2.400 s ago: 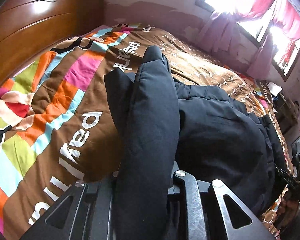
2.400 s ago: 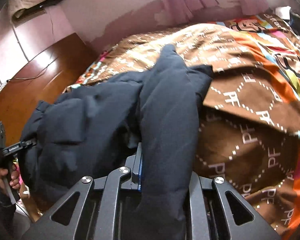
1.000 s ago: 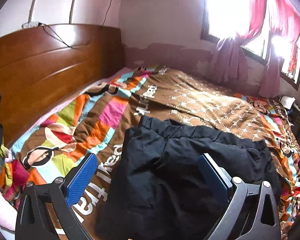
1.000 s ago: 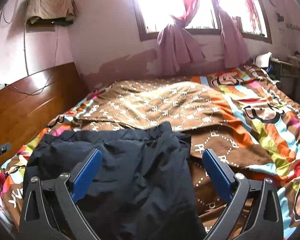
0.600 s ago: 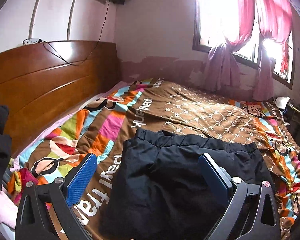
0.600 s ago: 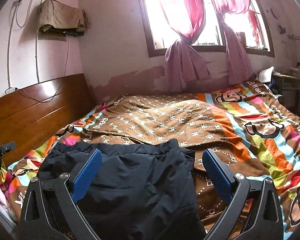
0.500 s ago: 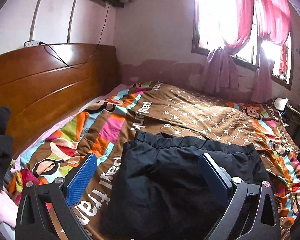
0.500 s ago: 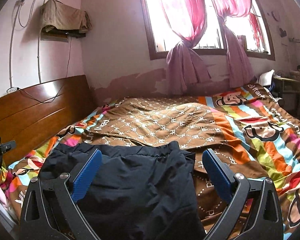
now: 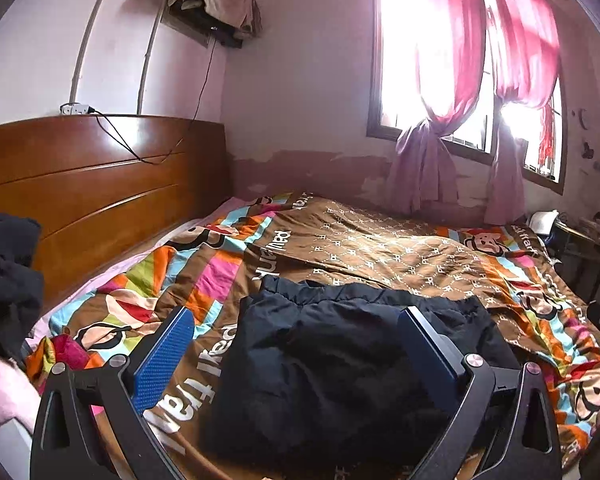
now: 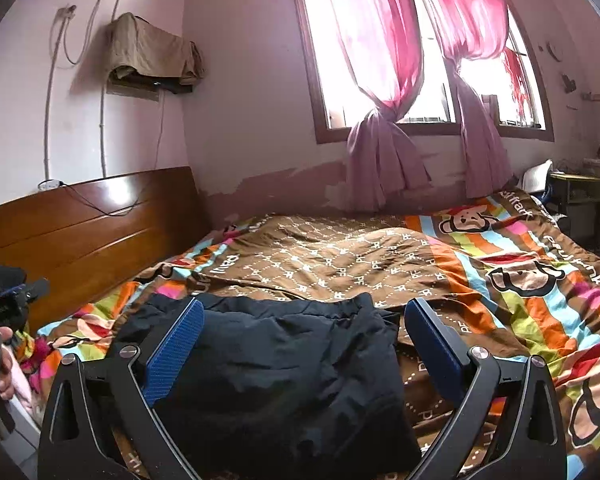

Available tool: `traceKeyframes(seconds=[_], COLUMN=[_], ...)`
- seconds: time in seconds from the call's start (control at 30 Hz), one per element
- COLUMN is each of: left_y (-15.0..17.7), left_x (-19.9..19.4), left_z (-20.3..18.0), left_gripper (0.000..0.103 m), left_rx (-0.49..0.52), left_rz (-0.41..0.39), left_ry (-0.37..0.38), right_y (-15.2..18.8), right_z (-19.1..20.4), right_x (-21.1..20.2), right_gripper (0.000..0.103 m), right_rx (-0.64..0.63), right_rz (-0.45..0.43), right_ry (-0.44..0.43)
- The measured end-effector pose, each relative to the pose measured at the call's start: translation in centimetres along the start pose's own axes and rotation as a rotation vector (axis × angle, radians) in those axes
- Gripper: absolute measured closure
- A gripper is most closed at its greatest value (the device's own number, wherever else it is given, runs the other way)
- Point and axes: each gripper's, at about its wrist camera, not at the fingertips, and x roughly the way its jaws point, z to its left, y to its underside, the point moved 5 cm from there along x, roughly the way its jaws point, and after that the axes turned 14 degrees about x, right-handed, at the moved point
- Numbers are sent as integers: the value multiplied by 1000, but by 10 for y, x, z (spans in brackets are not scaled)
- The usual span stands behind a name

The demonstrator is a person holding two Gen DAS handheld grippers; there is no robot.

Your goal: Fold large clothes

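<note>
Between the spread fingers of the left tool [image 9: 296, 354], a dark folded garment [image 9: 332, 356] is lying on the bed's patterned quilt [image 9: 380, 248], touching neither finger. Just left of that tool, white quilt lettering [image 9: 204, 368] is showing, partly hidden and hard to read. Ahead of the wide-open, empty right tool [image 10: 300, 346], the garment [image 10: 292, 368] is resting below brown fabric repeating "PF" [image 10: 332, 264].
</note>
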Motion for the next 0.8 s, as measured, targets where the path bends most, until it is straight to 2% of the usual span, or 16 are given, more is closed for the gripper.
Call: traceKeyframes(seconds=[0.4,0.57,0.8], left_y=[26,37,52], left_x=[-59,-87,-107], left_z=[-10,-17,-27], left_gripper=[1,0,0], left_rx=[24,36,38], left_rz=[-43,-96,-99], left_ry=[-17,17,47], right_y=[24,31,41], right_z=[43,51,49], right_x=[-59,-82,-103], right_gripper=[3,3,1], right_rx=[-80,-89,-79], right_rz=[-34,-65,-63], right_ry=[-65,-88,-109])
